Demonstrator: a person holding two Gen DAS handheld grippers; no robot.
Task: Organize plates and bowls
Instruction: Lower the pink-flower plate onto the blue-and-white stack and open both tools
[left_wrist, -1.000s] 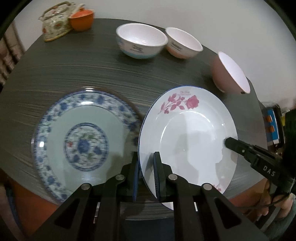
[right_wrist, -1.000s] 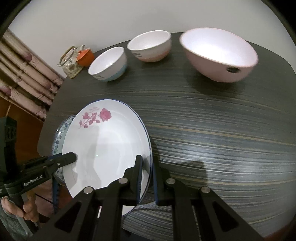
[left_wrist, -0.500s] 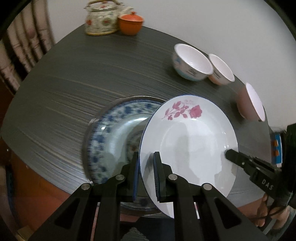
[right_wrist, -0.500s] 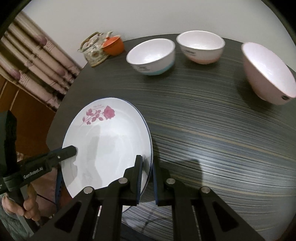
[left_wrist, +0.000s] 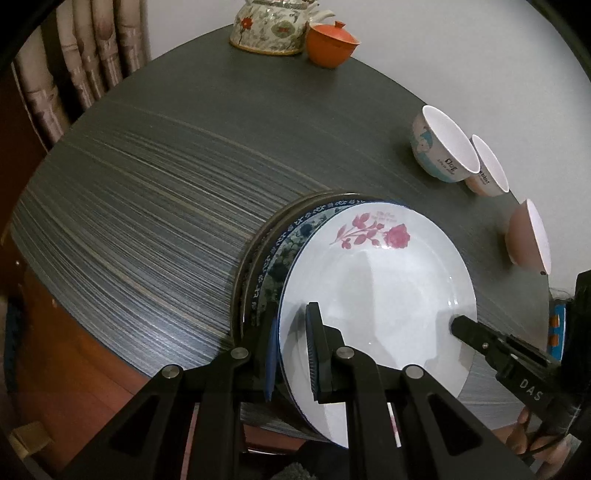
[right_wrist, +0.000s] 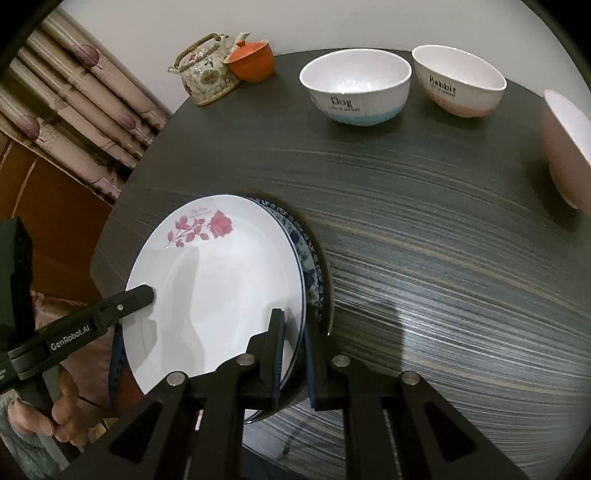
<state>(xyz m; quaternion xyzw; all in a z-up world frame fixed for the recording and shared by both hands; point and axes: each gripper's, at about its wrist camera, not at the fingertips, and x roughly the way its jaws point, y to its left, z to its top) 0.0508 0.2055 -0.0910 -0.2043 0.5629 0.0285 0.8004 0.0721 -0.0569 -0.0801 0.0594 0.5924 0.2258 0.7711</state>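
Observation:
A white plate with a red rose print lies over a blue-patterned plate and covers most of it. Whether the two touch I cannot tell. My left gripper is shut on the white plate's near rim. My right gripper is shut on the opposite rim. Each wrist view also shows the other gripper's top finger lying on the plate. A blue-and-white bowl marked "Dog", a pink-and-white bowl marked "Rabbit" and a larger pink bowl stand apart at the far side.
The dark striped round table has a flowered teapot and an orange lidded cup at its far edge by the wall. A curtain hangs beyond the table's left side. A person's hand holds the left gripper's handle.
Both grippers have carried the white rose plate sideways from beside the blue-patterned plate to over it. The blue plate, wholly visible before, now shows only as a crescent.

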